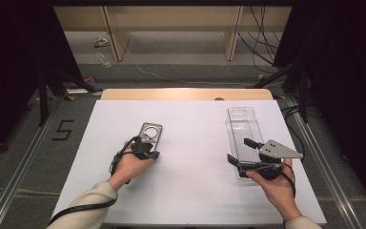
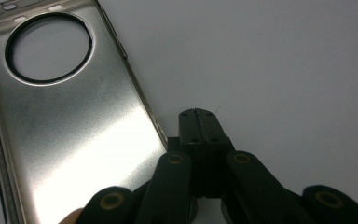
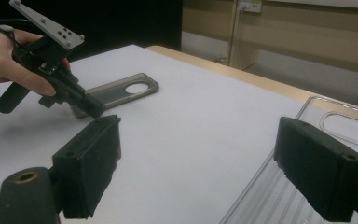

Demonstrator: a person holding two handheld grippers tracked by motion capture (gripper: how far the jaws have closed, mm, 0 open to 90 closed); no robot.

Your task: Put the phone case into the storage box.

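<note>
A metallic phone case point(image 1: 151, 132) with a round camera hole lies flat on the white board, left of centre. My left gripper point(image 1: 153, 153) is shut with nothing between its jaws. Its tips point(image 2: 196, 114) are down at the board just beside the case's point(image 2: 70, 116) right edge, near its closer end. A clear plastic tray point(image 1: 242, 125) with an oval cut-out lies at the right. My right gripper point(image 1: 238, 150) is open and empty at the tray's near end, with one jaw over the tray point(image 3: 340, 126) and the other over bare board. The right gripper view point(image 3: 207, 163) also catches the left gripper point(image 3: 94, 108) by the case point(image 3: 121, 92).
The white board point(image 1: 195, 191) covers most of the table, with a wooden strip point(image 1: 186, 94) along its far edge. Metal rails run along both sides. The floor at the left bears a taped "5" point(image 1: 63, 130). Cables point(image 1: 262, 43) and wooden furniture legs stand beyond.
</note>
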